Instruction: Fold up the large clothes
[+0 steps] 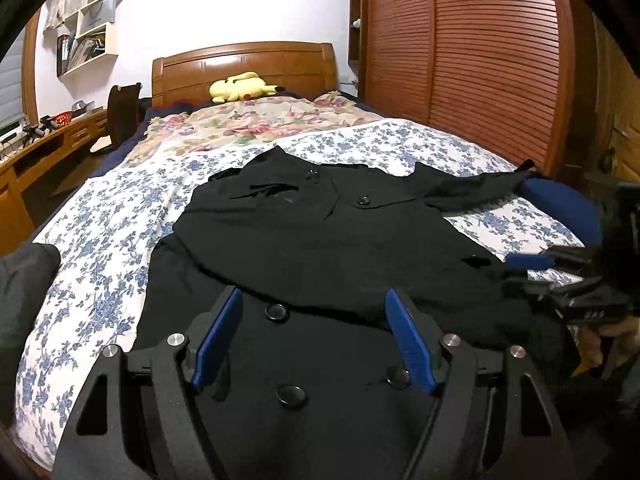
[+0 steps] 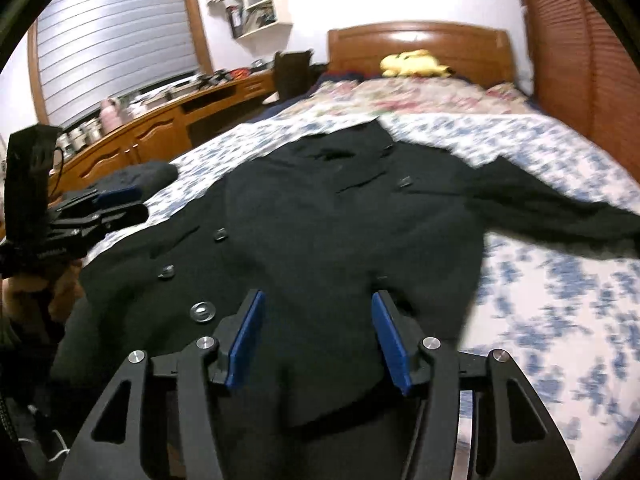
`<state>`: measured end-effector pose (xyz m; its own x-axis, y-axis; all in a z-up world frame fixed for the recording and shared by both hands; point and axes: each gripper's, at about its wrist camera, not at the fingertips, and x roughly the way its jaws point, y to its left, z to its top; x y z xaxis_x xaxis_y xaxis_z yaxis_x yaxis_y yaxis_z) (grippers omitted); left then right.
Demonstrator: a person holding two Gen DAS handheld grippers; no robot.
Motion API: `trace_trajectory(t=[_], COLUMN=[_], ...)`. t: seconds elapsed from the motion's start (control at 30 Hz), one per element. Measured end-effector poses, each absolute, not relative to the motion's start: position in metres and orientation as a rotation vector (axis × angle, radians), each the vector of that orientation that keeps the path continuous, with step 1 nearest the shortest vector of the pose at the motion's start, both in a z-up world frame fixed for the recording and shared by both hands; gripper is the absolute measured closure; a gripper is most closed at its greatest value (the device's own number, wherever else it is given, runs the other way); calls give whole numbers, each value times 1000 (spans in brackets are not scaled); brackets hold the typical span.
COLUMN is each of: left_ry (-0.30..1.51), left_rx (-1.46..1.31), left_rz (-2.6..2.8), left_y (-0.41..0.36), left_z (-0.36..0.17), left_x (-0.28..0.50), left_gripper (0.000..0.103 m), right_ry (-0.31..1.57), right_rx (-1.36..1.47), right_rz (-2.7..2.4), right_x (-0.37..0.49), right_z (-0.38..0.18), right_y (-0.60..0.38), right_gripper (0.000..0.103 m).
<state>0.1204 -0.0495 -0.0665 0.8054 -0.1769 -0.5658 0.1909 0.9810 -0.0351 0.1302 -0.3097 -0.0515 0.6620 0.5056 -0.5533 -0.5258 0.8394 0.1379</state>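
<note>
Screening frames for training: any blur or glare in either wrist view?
Left wrist view: sharp, black coat buttons crisp, fisheye bends the wardrobe. Right wrist view: motion blur smears the floral sheet; mild glare on the headboard.

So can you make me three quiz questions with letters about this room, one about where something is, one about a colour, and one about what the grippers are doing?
1. Where is the yellow plush toy?
A. by the headboard
B. on the desk
C. on the coat

2. What colour is the coat on the bed?
A. red
B. black
C. white

3. How is the right gripper?
A. shut on a sleeve
B. shut on a button
C. open, holding nothing

Answers:
1 A: the yellow plush toy lies at the far end of the bed, right below the wooden headboard.
2 B: the coat spread on the flowered bedding is black, with dark buttons.
3 C: the right gripper has its blue pads apart above the coat, with nothing pinched between them.
</note>
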Motion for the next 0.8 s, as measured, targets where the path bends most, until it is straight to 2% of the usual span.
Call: trace_trajectory(t=[0.37,0.6,0.8], left_ry=[580,570,559], left_rx=[-2,-13,12], left_rz=[-211,-233,-246], left_y=[-35,-41,-50], left_z=[-75,-79,-82], left_x=[138,170,196], left_gripper=[28,28,28], right_ry=[751,735,683], right_rx=[-138,-128,-91], right_rz=[504,483,453], right_x=[178,173,163], right_z=[-101,-97,-67], right_y=[-274,-269,-292], right_gripper=[46,45,45])
